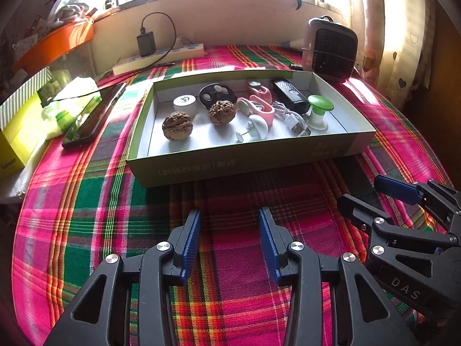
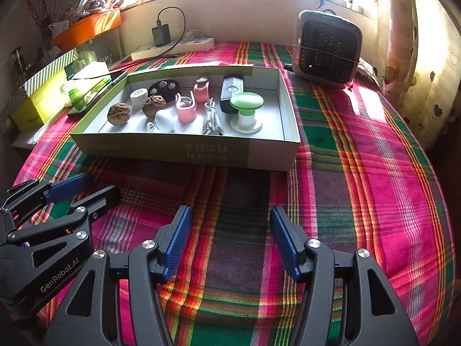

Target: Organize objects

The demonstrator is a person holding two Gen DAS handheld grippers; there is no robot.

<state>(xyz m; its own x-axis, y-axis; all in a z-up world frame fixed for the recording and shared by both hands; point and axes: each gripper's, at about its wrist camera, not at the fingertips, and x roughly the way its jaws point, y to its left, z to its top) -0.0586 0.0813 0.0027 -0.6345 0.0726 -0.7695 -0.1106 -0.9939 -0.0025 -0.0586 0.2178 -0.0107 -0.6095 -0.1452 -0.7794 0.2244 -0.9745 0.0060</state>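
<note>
Your left gripper (image 1: 229, 216) and right gripper (image 2: 230, 213) hover side by side over a plaid tablecloth (image 2: 360, 173), both with jaws apart and nothing between them. Ahead sits a shallow cardboard box (image 1: 245, 161) holding two walnuts (image 1: 177, 125), pink clips (image 1: 259, 106), a green-topped knob (image 1: 319, 105) and a white cable (image 1: 294, 118).

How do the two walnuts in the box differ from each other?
The left walnut lies nearer the box's front wall, while the right walnut sits farther back, close to the black disc. The left walnut has open floor around it; the right walnut is crowded among the white cap and pink clips. Both are brown, wrinkled, similar in size, and untouched.
</note>
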